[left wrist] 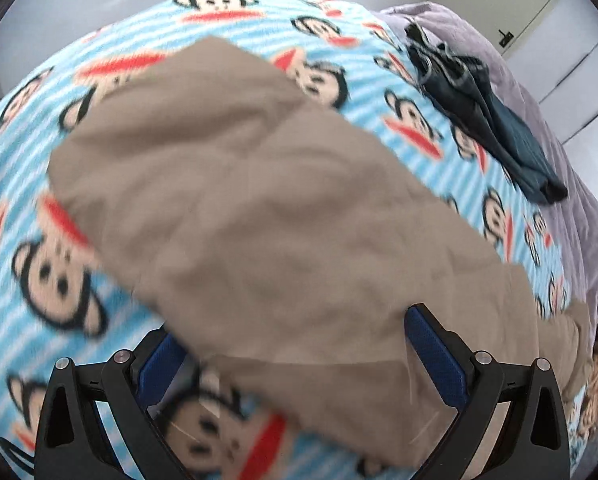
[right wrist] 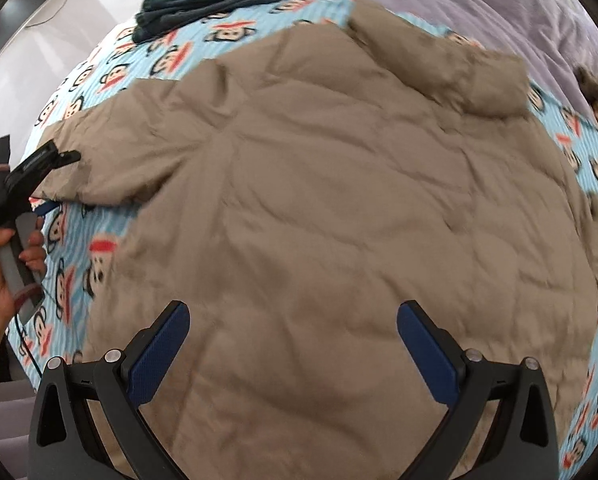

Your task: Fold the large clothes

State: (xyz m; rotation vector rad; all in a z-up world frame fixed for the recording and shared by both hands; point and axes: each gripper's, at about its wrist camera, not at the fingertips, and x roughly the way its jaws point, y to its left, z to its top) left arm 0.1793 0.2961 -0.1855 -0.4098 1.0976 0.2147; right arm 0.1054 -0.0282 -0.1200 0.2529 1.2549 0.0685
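Left gripper (right wrist: 65,158), open at the sleeve (right wrist: 111,152) cuff; sleeve runs rightward to the jacket (right wrist: 339,220) beneath the wide-open right gripper (right wrist: 293,344).

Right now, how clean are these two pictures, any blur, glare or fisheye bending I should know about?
Left wrist view: motion blur smears the tan jacket and the monkey-print blanket; the dark folded garment is sharper. Right wrist view: clearer, the jacket's wrinkles readable, mild softness toward the edges. Both views: strong fisheye bulge, dark corner vignetting, soft even light, no hard glare.
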